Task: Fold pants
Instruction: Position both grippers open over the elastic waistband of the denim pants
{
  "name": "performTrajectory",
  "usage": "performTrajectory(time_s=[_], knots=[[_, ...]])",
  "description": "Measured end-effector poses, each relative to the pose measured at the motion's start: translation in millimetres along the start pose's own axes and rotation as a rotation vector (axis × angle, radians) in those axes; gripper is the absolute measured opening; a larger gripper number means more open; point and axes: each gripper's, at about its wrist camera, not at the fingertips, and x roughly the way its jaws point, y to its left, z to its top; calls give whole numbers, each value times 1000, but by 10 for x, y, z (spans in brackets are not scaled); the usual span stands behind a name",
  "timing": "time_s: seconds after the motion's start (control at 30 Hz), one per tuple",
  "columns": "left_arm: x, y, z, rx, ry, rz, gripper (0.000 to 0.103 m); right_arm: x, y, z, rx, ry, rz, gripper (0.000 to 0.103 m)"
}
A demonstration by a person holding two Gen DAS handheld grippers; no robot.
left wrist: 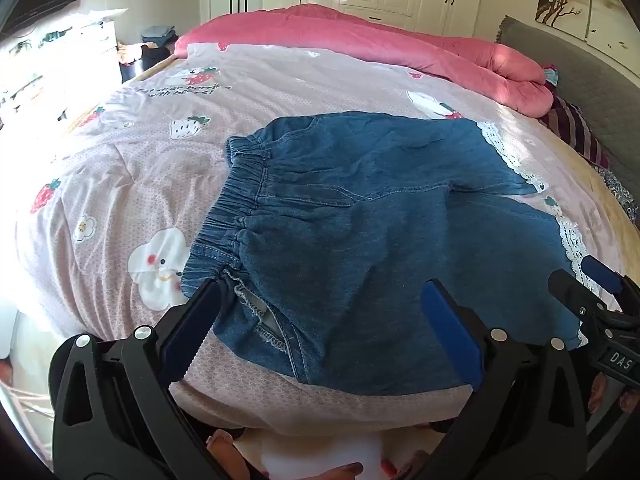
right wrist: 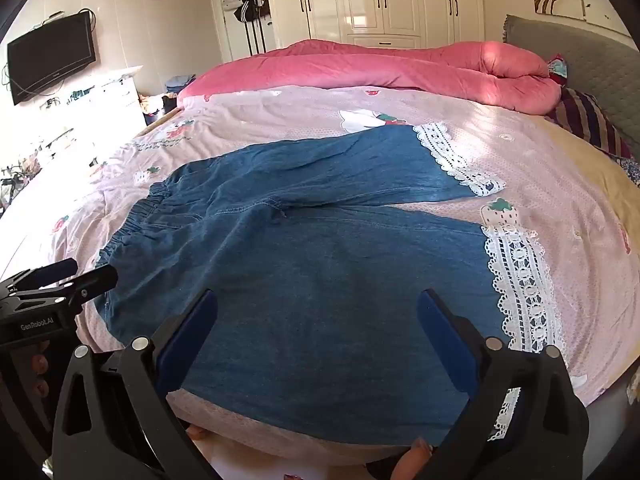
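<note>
Blue denim pants point(left wrist: 360, 216) with white lace cuffs point(right wrist: 516, 288) lie spread flat on the bed, elastic waistband point(left wrist: 236, 204) to the left and both legs running right. My left gripper point(left wrist: 324, 284) hovers open over the near waist corner by the pocket, nothing between its fingers. My right gripper point(right wrist: 318, 296) stands open above the near leg point(right wrist: 320, 300), a little left of its lace cuff. Each gripper shows at the edge of the other's view: the right gripper point(left wrist: 592, 276) at far right, the left gripper point(right wrist: 80, 276) at far left.
The pink strawberry-print bedspread point(left wrist: 120, 184) covers the bed. A rolled pink quilt point(right wrist: 380, 68) lies along the far side, with striped pillows point(right wrist: 588, 120) and a grey headboard point(right wrist: 568, 40) at right. White wardrobes, a wall TV point(right wrist: 52, 60) and a white dresser stand beyond.
</note>
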Motion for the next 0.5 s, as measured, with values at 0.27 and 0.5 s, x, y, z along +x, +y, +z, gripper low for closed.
performTrajectory(time_s=[0.27,0.5], knots=[[-40,-14,11,8,-14,-1,94,4,22,12,-11,-11,-7,99],[-38,10,28,5,-17,1,94,-22,35,14,-29,-23,-12,99]])
